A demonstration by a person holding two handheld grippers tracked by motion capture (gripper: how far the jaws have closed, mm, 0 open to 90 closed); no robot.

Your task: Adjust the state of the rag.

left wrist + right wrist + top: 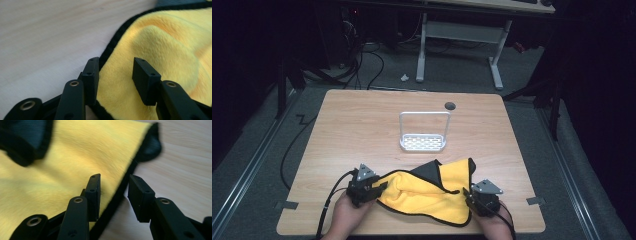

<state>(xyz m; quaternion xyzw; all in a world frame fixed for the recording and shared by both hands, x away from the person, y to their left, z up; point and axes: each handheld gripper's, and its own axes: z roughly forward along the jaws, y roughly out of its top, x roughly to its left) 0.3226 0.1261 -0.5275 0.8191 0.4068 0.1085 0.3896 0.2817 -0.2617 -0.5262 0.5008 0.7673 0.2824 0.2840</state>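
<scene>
Hands are coming in at the near edge of the table (362,107), each bearing a gripper, and between them a yellow cloth (427,195) with a black hem is lying rumpled on the wood, so the cloth serves as the landmark. The left gripper (379,187) is sitting at the cloth's left end and the right gripper (469,197) at its right end, which looks like a setup for taking two opposite edges at once, probably to spread or fold the cloth. In the left gripper view, the left gripper (115,75) is holding its jaws partly apart, released, with the cloth (160,45) bulging up between them; one jaw is lying over the black hem, the other over the yellow pile, and neither pad appears to be pressing. In the right gripper view, the right gripper (113,195) is likewise standing about half open, straddling the hem where cloth (62,170) meets bare table (185,165), gripping nothing yet. Beyond the grippers, the cloth's far side is folding back on itself, showing a dark grey underside at its peak. Just behind the cloth, toward the table's middle, a white rack (423,132) with a tall hoop handle is standing upright, apart from the cloth. Farther behind it, near the far edge, a round cable hole (450,106) is showing in the tabletop.
</scene>
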